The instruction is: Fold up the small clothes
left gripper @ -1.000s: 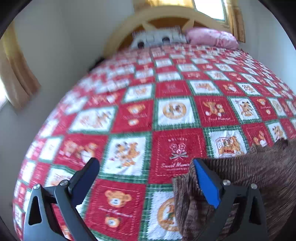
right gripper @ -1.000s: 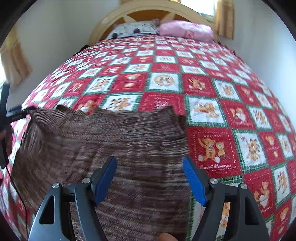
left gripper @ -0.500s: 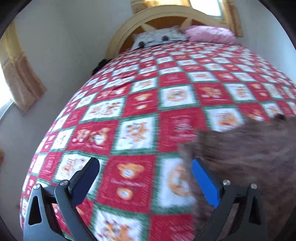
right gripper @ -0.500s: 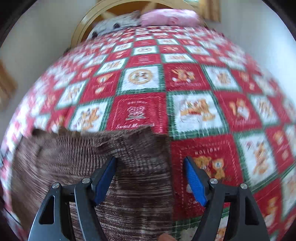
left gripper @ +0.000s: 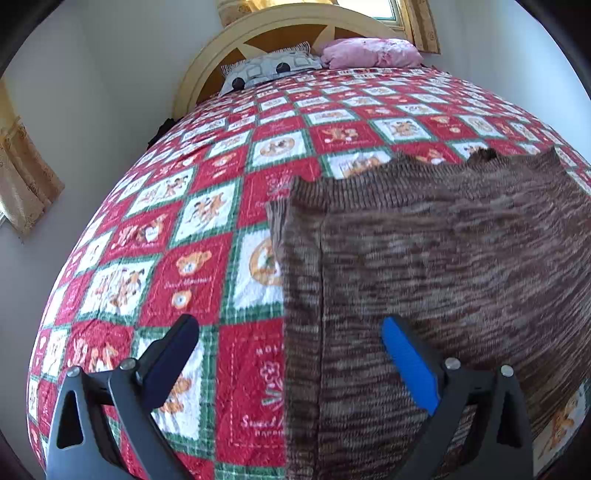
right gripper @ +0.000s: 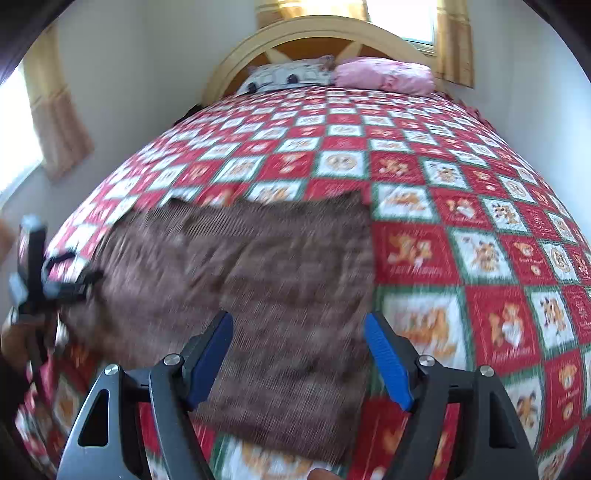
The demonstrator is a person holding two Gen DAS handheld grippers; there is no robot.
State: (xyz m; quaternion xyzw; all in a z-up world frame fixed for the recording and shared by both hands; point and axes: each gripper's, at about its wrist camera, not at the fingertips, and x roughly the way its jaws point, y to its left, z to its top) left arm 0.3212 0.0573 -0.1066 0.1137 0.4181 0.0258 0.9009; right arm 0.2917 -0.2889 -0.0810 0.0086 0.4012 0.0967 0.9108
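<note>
A brown striped knit garment point(left gripper: 436, 266) lies flat on the red, white and green patchwork quilt point(left gripper: 192, 266). Its left side is folded in along a straight edge. My left gripper point(left gripper: 288, 354) is open and empty, just above the garment's near left edge. In the right wrist view the garment point(right gripper: 280, 280) fills the near middle. My right gripper point(right gripper: 299, 354) is open and empty over its near right part. The left gripper's body point(right gripper: 37, 280) shows at the far left of that view.
The bed runs back to a curved wooden headboard point(right gripper: 317, 33) with a grey patterned pillow point(right gripper: 291, 75) and a pink pillow point(right gripper: 388, 75). White walls flank the bed. Curtains point(right gripper: 55, 122) hang at the left and behind the headboard.
Both grippers have drawn back and risen. More of the garment shows in the left wrist view, and its near edge has come into the right wrist view. Both grippers stay open.
</note>
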